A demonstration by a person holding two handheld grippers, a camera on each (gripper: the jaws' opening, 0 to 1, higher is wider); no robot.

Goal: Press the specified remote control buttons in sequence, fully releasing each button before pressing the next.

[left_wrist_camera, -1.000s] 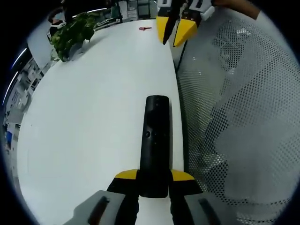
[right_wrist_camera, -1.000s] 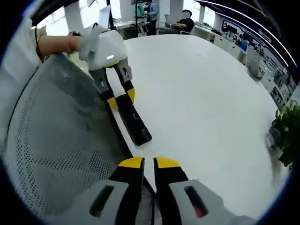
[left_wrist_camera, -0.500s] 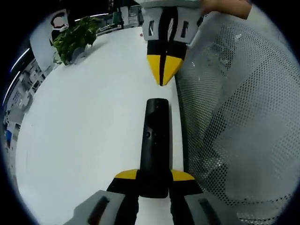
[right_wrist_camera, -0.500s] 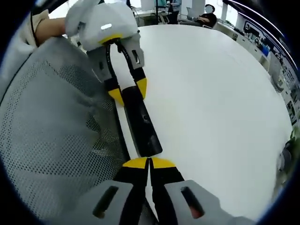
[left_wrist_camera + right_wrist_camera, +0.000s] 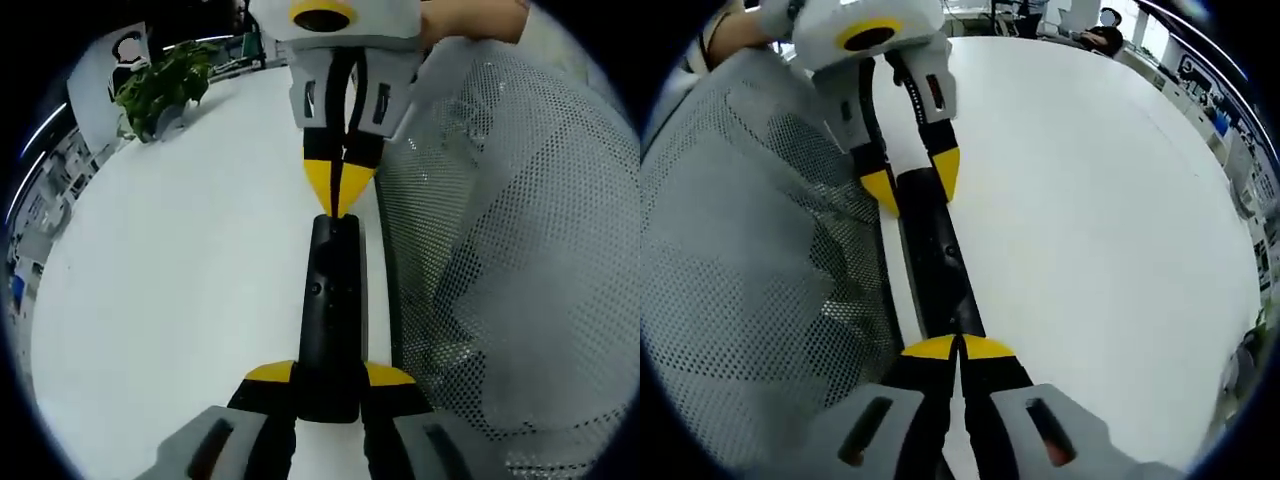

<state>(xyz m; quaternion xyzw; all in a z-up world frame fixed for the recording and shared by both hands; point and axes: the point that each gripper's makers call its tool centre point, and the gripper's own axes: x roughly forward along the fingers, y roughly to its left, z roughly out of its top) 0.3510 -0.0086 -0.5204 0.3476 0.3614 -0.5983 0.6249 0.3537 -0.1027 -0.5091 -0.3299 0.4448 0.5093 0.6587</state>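
**Closed right jaws meet the far end of the held remote**

The left gripper clamps the near end of a black remote control, its yellow-tipped jaws pressed against both sides. The remote lies lengthwise along the edge of a white table, beside a grey mesh chair back. The right gripper has its jaws brought together with nothing between them, their tips touching the remote's far end. A potted plant stands far off on the table.
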